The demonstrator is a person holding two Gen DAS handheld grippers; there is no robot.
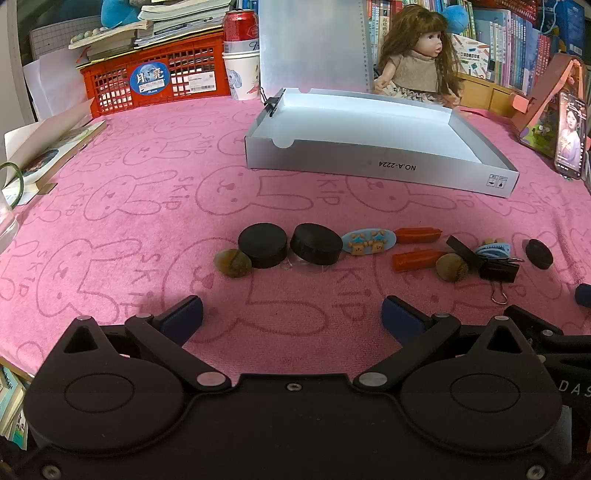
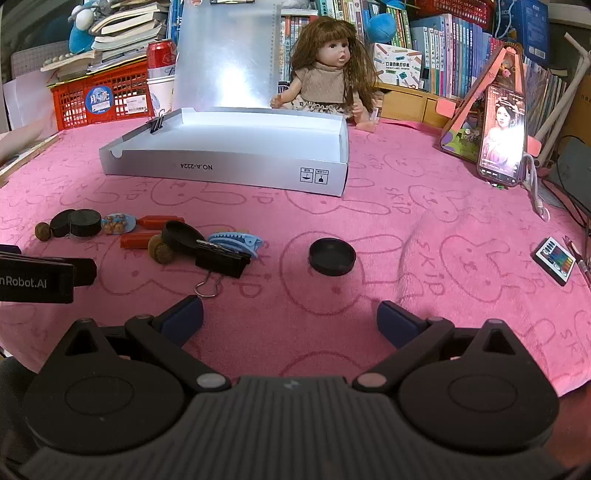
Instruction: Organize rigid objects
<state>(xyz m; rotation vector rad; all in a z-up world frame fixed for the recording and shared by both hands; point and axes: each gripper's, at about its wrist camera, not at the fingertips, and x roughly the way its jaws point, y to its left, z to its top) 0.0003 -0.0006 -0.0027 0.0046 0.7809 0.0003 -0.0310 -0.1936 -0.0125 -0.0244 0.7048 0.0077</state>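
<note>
— What covers the worktop?
— A pink bunny-print towel [image 1: 129,221], with a silver tray [image 1: 369,162] at the back.
— And the small objects?
— Strung in a row before the tray: black discs [image 1: 263,244], orange pieces [image 1: 417,235], a binder clip [image 2: 221,260]. One black lid [image 2: 332,256] lies apart.
— The tongs?
— Left tongs [image 1: 291,314] and right tongs [image 2: 290,314] both spread wide, holding nothing.

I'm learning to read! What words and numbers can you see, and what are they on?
"NO.A-2224", upside down, on the box.
"SKIP", over and over, on the pink cloth.
"月亮" on the crate sticker.
"nRobot.AI", cut off, on the left claw seen from the right wrist.
"DAS", cut off, on the right claw seen from the left wrist.
Book spines, can, phone: too small or blurred.
</note>
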